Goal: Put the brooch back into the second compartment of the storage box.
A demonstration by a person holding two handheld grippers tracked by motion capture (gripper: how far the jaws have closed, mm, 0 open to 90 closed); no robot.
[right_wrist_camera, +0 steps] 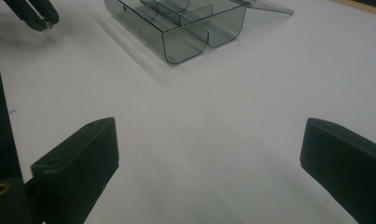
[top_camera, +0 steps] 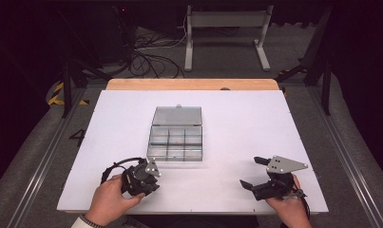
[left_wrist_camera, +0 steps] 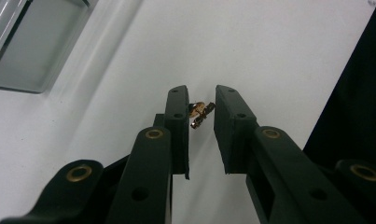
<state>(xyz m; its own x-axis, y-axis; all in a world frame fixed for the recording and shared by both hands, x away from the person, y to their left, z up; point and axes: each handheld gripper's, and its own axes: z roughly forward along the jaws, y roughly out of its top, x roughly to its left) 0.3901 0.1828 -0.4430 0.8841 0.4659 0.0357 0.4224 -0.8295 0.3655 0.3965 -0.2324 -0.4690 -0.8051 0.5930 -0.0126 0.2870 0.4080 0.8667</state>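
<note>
Brass clip (left_wrist_camera: 199, 114) pinched in my left tool (left_wrist_camera: 202, 109), near compartment box (top_camera: 176, 139); right tool (top_camera: 257, 173) wide open, empty, over tabletop (top_camera: 236, 118).

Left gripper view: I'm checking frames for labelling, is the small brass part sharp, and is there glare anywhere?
Left gripper view: brass part small but fairly sharp between the left tool jaws; near jaw bases soft. Right gripper view: clear box readable, soft shadow beside it. High view: white table evenly bright, surroundings dark.

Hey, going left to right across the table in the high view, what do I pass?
Left gripper pinching a small brass part → clear divided box, lid open → right gripper, jaws wide apart.
</note>
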